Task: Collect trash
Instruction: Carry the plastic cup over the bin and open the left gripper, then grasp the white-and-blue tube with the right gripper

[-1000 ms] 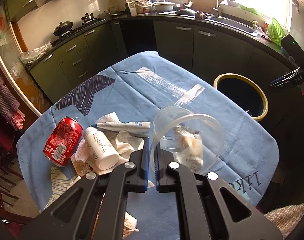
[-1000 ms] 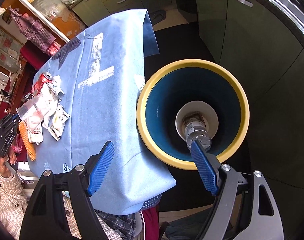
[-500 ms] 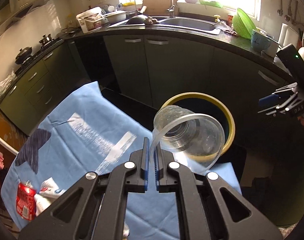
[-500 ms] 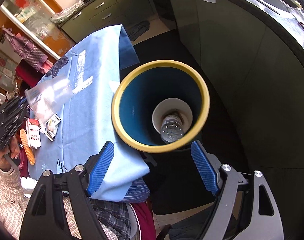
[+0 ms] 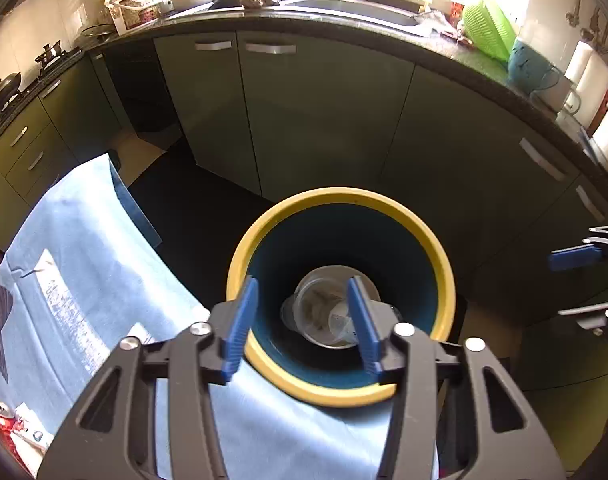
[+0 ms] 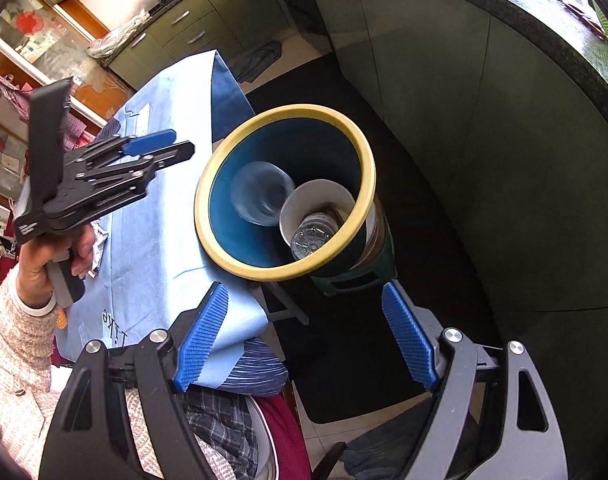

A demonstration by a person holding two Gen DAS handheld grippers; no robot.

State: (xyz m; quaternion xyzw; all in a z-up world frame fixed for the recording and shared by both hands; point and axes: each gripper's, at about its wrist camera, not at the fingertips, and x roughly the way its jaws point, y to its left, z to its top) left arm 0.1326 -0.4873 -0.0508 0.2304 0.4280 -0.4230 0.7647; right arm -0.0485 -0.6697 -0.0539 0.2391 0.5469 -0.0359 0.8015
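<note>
Left hand-held gripper (image 5: 302, 322) spread wide, holding nothing, poised over the yellow-rimmed bin (image 5: 440, 276). Clear plastic cup (image 5: 324, 312) sits inside the bin w/ a bottle (image 6: 310, 234). Right hand-held gripper (image 6: 304, 334) also spread, empty, angled at the bin beside the tabletop (image 6: 156, 220).

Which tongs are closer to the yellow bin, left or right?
Left. The left tongs hang open right over the bin's rim, looking down at the clear cup inside. The right tongs are open too, but farther back, off to the bin's side.
</note>
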